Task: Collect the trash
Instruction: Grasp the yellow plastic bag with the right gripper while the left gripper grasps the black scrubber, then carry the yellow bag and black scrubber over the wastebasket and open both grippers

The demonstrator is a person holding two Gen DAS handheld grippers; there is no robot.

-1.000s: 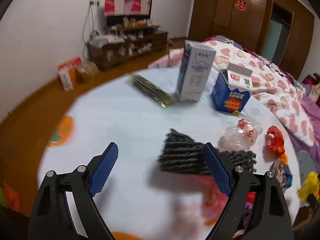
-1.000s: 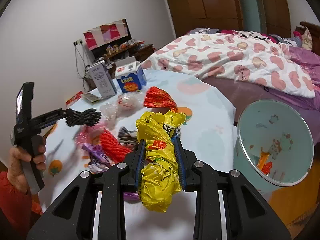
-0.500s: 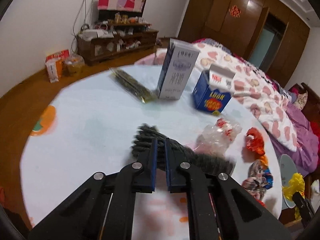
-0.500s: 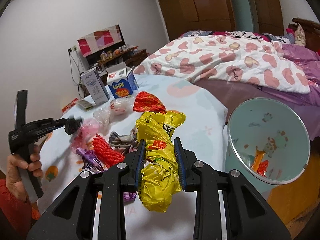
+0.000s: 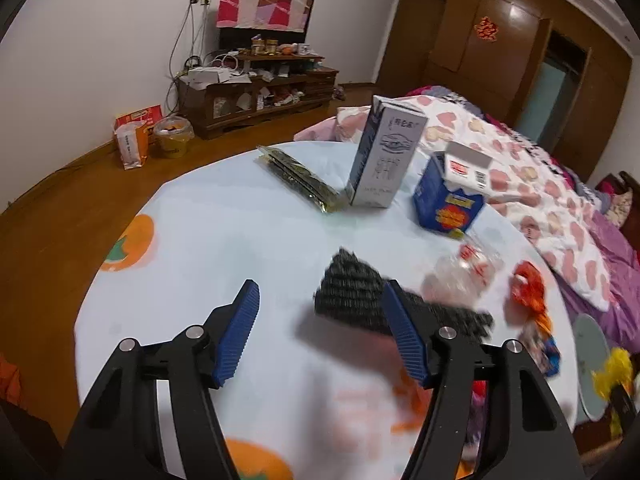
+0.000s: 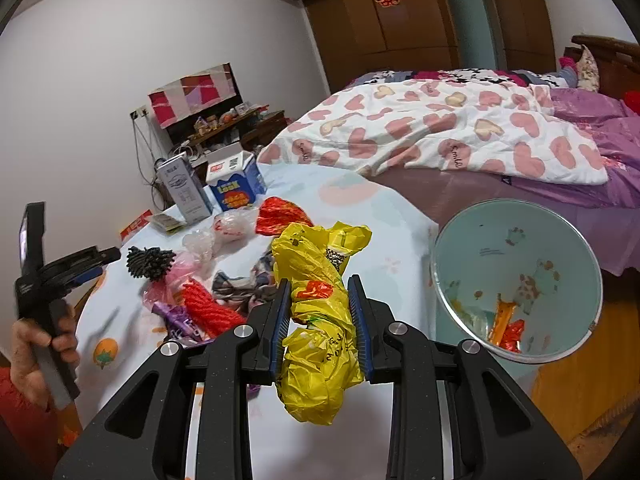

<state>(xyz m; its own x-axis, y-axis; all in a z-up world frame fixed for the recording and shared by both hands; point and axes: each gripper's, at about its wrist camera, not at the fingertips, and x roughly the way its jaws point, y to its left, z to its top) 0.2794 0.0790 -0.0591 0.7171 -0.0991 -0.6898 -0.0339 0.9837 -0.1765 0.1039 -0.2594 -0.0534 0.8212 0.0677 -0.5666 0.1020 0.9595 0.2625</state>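
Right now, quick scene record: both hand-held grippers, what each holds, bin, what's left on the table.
left hand-held gripper: jaws just opened, nothing between the pads; black ribbed wrapper lies beyond the right pad
right hand-held gripper: shut on yellow plastic bag
trash bin: beside table, few wrappers inside
still on table: grey carton, blue carton, red wrapper

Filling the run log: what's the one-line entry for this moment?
left gripper: jaws just reopened, black bundle loose | right gripper: clamps yellow bag | bin: waiting
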